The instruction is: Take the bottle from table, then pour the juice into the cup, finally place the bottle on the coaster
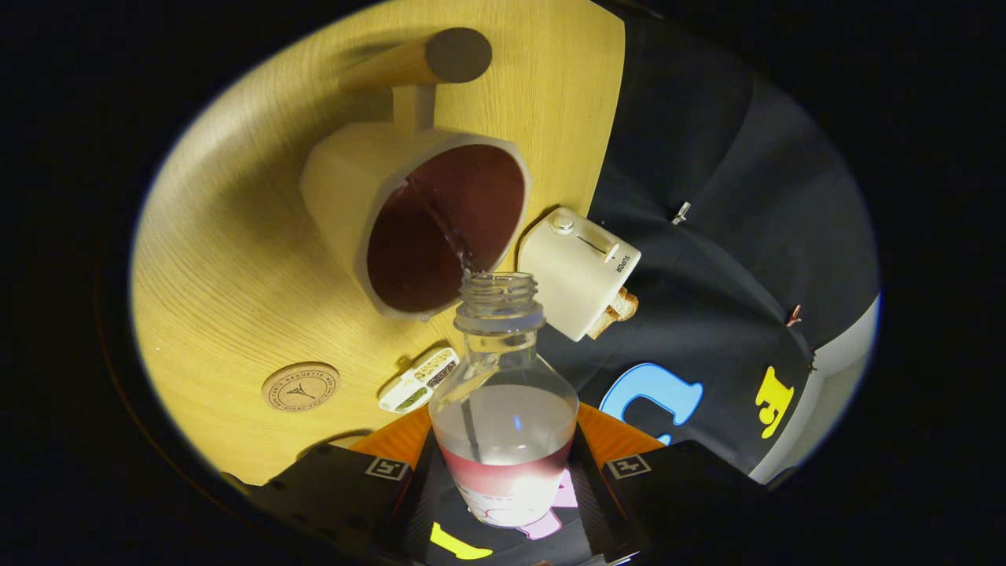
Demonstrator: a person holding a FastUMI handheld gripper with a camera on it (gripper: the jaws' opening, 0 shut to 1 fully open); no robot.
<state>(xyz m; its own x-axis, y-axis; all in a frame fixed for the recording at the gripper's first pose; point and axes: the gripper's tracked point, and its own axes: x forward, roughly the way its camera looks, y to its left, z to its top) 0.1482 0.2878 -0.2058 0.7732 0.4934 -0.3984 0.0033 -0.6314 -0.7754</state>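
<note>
The gripper [503, 479] clamps both fingers on the bottle [503, 409] at its labelled body, tipped so a thin stream runs into the cup [409, 220]. Clear plastic (light, slick, probably squashy) wants a firm mid-body hold.

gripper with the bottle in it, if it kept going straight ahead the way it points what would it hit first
Probably the cup. The gripper is shut on the bottle, whose open mouth sits right at the cup's rim, so the bottle would meet that rim first. The toaster lies beside that line; depth is hard to judge.
</note>
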